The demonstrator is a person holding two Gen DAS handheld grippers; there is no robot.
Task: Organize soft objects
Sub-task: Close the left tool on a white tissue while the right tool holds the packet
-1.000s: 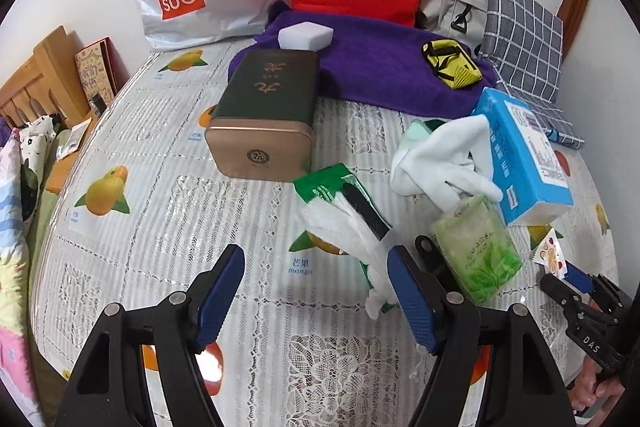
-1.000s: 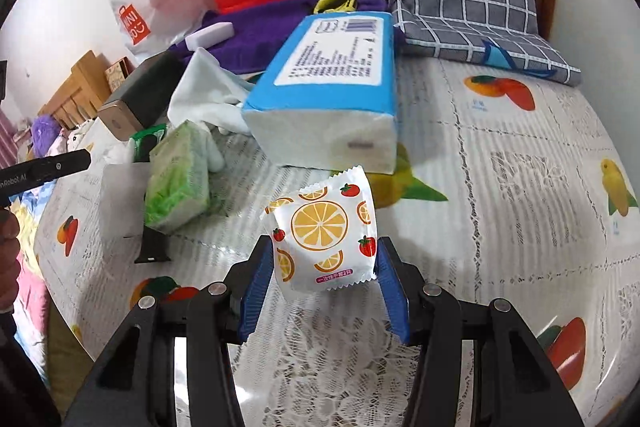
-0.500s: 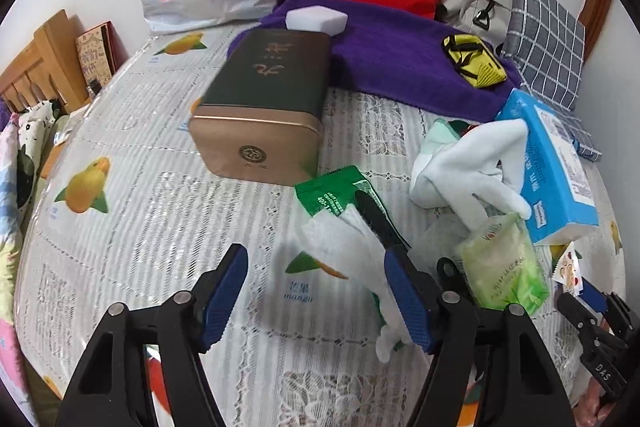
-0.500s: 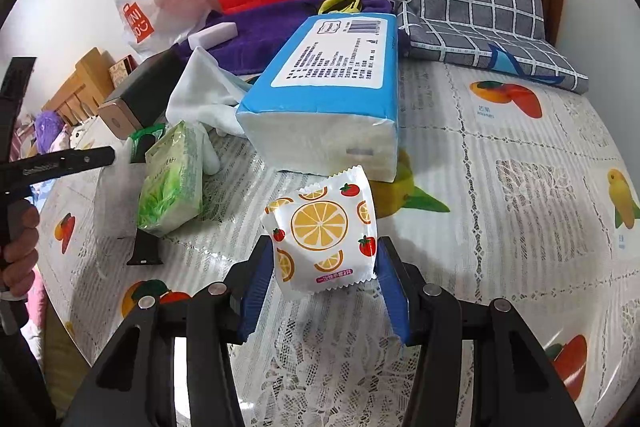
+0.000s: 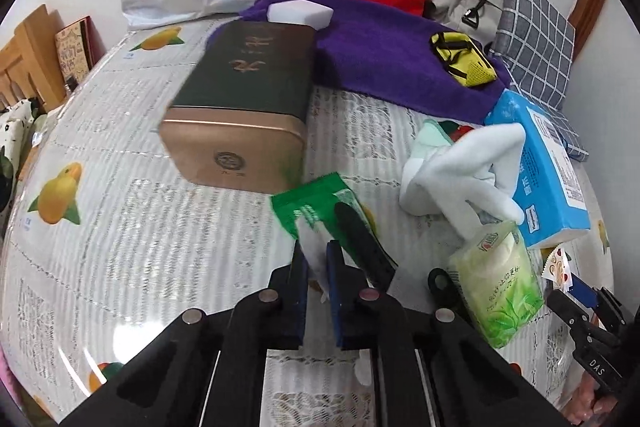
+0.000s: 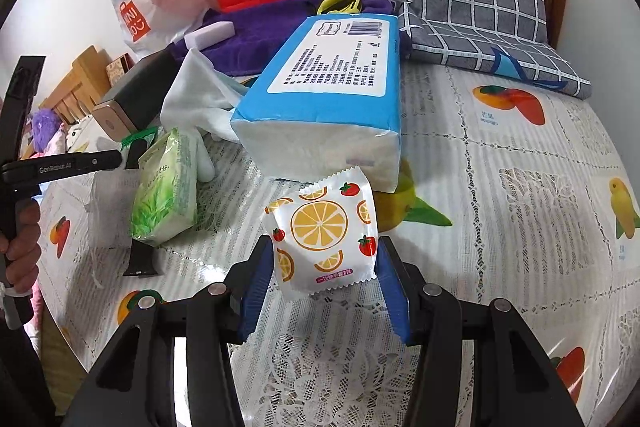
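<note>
Now I'm clenching my left gripper (image 5: pixel 316 257) on the limp green-and-clear glove packet (image 5: pixel 320 215) lying beside the gold tin (image 5: pixel 240 115); it's light, slippery, best pinched mid-body. My right gripper (image 6: pixel 326 283) is grasping the crinkly orange-print sachet (image 6: pixel 324 239).

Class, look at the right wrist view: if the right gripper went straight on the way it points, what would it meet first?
Probably the blue tissue pack, lying just beyond the fruit-print packet that the right gripper holds; depth is uncertain.
</note>
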